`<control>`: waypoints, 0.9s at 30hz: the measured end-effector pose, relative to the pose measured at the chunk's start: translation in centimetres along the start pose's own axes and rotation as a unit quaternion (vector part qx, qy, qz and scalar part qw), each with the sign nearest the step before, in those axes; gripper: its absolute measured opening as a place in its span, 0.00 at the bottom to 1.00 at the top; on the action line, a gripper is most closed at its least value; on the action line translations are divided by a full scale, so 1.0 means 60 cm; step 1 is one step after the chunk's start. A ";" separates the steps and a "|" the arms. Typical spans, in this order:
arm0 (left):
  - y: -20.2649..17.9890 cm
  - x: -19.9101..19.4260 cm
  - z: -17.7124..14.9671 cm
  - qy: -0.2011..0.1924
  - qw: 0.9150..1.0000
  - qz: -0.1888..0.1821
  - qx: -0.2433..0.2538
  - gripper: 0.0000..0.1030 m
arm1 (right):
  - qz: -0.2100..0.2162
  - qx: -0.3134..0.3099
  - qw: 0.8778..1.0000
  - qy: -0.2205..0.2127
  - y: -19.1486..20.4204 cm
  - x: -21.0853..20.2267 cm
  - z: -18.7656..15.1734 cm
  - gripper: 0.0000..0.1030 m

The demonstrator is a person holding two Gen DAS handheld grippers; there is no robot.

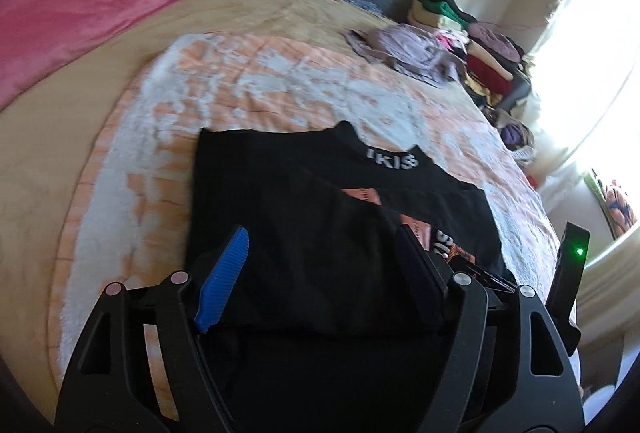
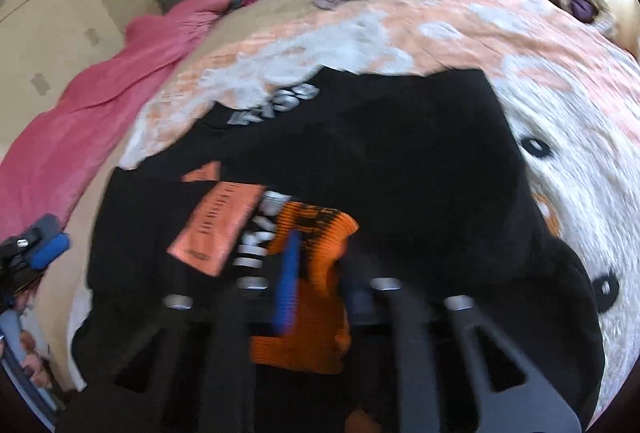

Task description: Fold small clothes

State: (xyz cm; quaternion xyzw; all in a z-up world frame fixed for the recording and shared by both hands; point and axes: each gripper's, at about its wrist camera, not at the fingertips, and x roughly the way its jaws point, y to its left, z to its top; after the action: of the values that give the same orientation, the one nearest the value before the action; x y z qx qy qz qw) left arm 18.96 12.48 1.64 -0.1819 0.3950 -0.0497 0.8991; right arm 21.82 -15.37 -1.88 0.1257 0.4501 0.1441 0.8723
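Looking soft and floppy, that black shirt; you're hovering the left gripper fingers apart; right gripper too blurry, can't tell; pinch a hem.

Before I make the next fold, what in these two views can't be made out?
- Right gripper, right wrist view: motion blur; its grip on the black shirt is unclear.
- Shirt's near hem, left wrist view: hidden behind the left gripper.
- Shirt lettering: partly folded under, unreadable.
- Clothes pile: too small to sort.
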 end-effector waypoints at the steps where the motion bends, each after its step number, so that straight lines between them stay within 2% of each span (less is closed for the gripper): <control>1: 0.007 -0.001 -0.001 -0.001 1.000 0.002 -0.006 0.65 | 0.005 -0.012 1.000 -0.007 0.008 -0.006 0.006 0.10; 8: 0.043 -0.011 -0.006 -0.009 0.999 0.015 -0.033 0.65 | 0.020 -0.091 0.993 -0.075 0.050 -0.072 0.072 0.09; 12: 0.049 -0.012 -0.004 -0.015 0.999 0.019 -0.040 0.65 | 0.002 -0.121 0.987 -0.103 0.049 -0.097 0.096 0.09; 14: 0.048 -0.010 -0.002 -0.014 0.999 0.018 -0.037 0.65 | -0.019 -0.122 0.987 -0.102 0.039 -0.093 0.101 0.09; 18: 0.031 0.001 0.002 -0.005 1.000 0.016 -0.018 0.65 | -0.034 -0.100 0.991 -0.086 0.007 -0.077 0.094 0.09; 27: -0.011 0.045 0.006 0.023 0.999 0.015 0.031 0.65 | -0.049 -0.074 0.994 -0.065 -0.028 -0.057 0.070 0.10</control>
State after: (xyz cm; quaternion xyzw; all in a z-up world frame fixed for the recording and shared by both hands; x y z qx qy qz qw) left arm 21.11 11.35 0.25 -0.1467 0.4162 -0.0522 0.8958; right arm 23.64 -18.52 2.46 0.0479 0.3859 0.1250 0.9128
